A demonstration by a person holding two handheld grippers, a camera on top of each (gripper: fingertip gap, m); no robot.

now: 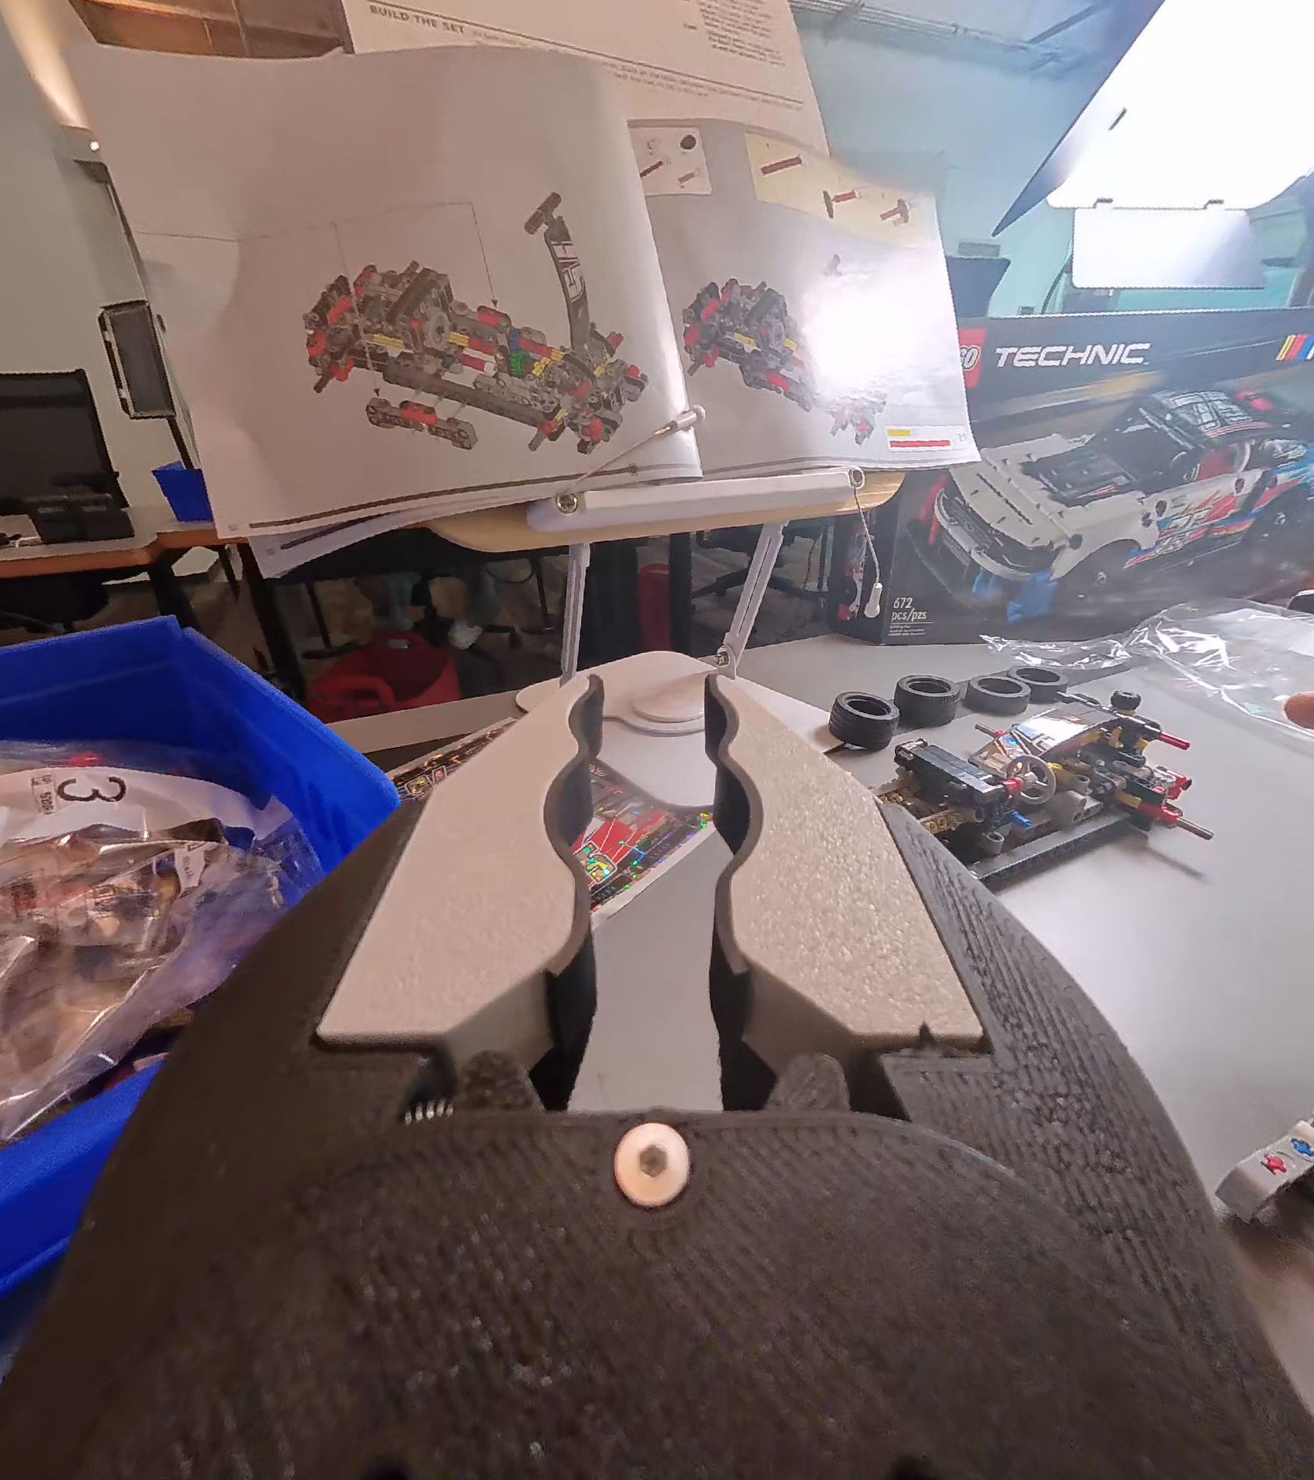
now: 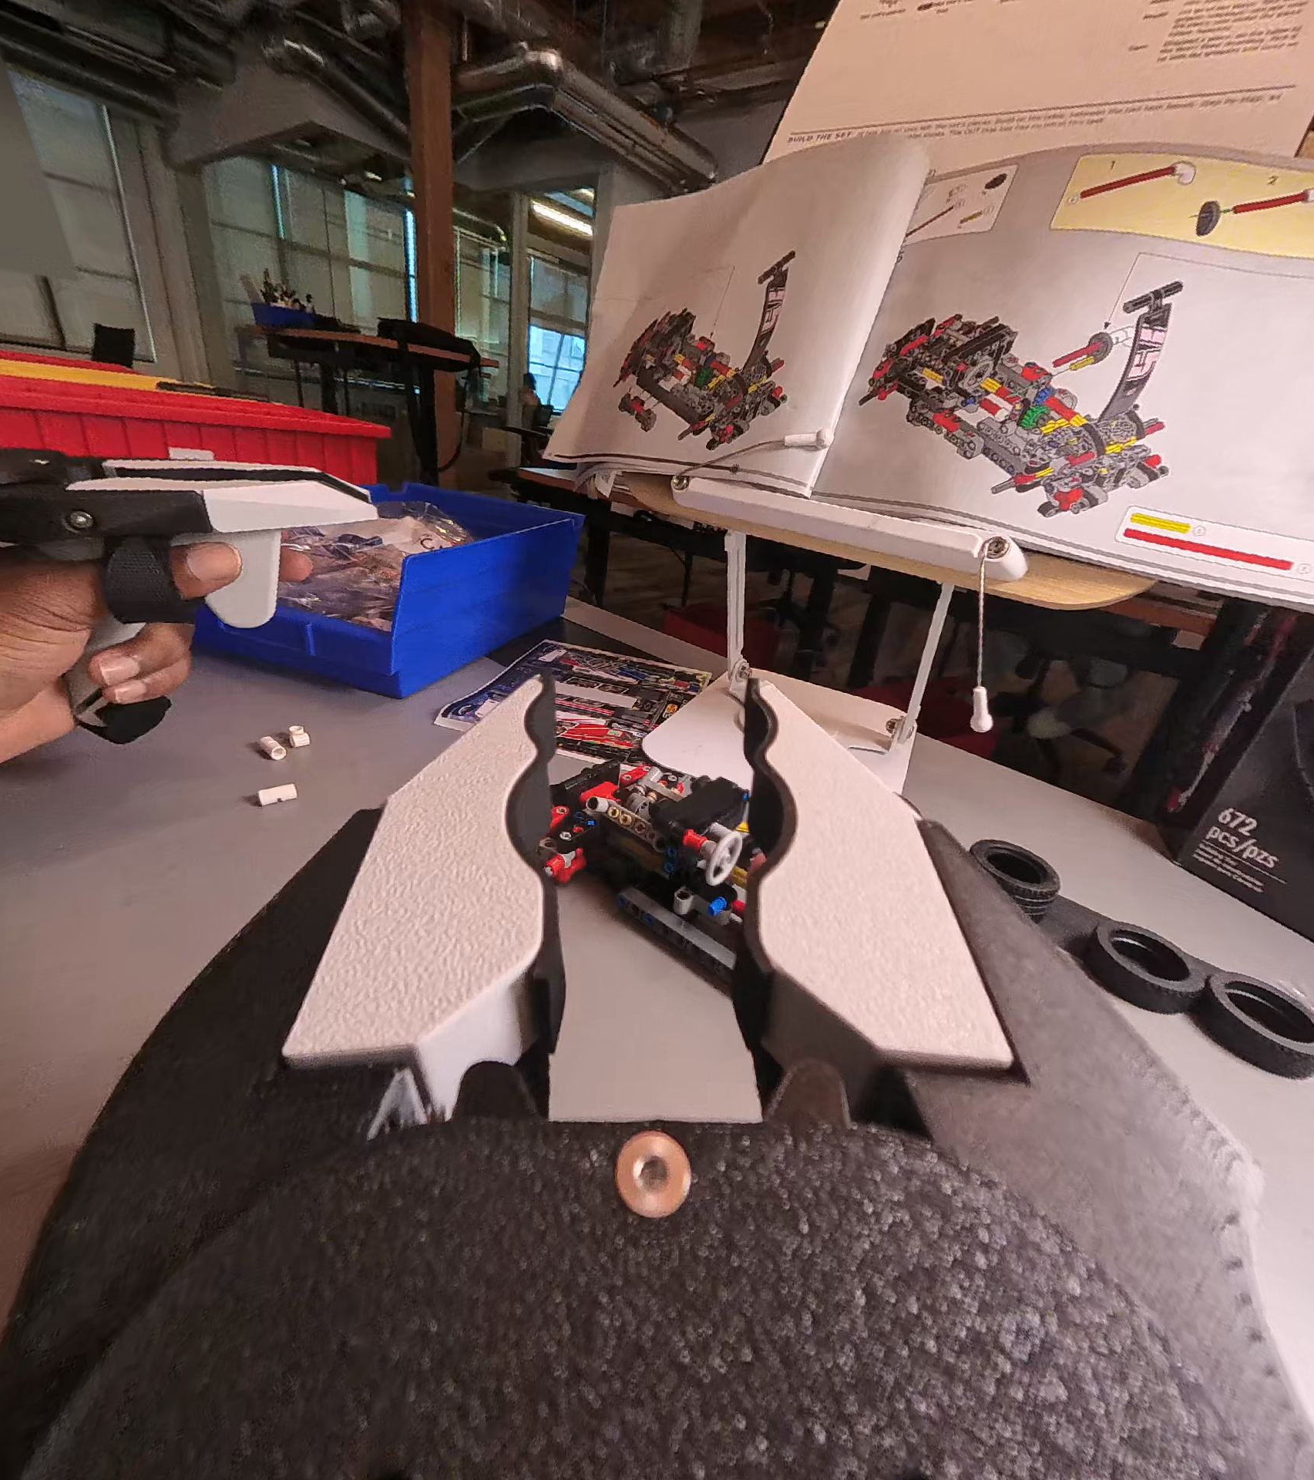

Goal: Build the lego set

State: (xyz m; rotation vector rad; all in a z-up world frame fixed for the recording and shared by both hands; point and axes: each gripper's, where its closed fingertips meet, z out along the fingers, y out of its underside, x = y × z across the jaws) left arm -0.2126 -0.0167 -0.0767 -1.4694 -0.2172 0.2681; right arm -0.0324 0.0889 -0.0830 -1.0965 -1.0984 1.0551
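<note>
**Grey desk, car frame half built, both grippers empty**

Grey desk carries the work. Nearest, the right gripper hovers with its jaws parted and holding nothing, pointed at the car frame lying mid-desk. The left gripper, jaws likewise apart and empty, sits toward the left edge beside the blue bin of unopened part bags.

Three small white connectors lie loose left of the frame. Four tyres wait unfitted in a row behind it, and a sticker sheet looks mostly unused.

Farther back, the instruction booklet stands open on its stand; the set's box leans at the far edge.

By my reading, only the frame is done; body, wheels and stickers remain.
</note>
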